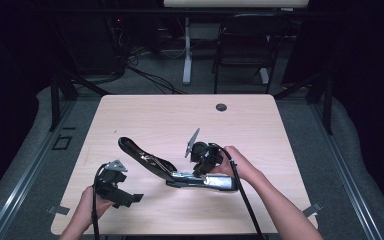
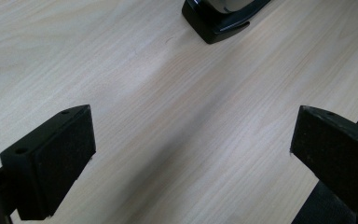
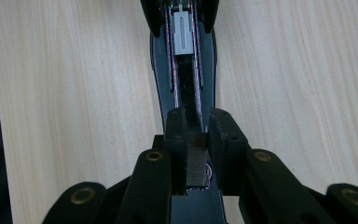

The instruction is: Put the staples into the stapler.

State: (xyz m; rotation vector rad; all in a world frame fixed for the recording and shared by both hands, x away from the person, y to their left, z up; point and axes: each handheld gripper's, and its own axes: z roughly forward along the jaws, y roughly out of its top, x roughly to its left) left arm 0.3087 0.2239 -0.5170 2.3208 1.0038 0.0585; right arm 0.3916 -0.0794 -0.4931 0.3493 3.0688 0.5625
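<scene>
one stapler (image 1: 180, 172) lies opened up on the wooden table (image 1: 155, 115), its black top arm swung back and up toward the far left, its base flat near the table's front edge. the stapler's open magazine channel is the only container here: in the right gripper view a short dark strip of staples (image 3: 196, 161) sits over that channel, pinched between the narrow jaws of the right gripper (image 3: 196, 140), and farther along the channel a pale grey pusher (image 3: 182, 35) rides between two springs. the high view gives none of that detail, yet it places the right gripper (image 1: 202, 160) directly above the stapler's base. left of the stapler, near the front edge, the left gripper (image 1: 125, 197) hovers apart from it. its own view shows wide jaws over bare wood, with one black end of the stapler (image 2: 221, 18) beyond them.
</scene>
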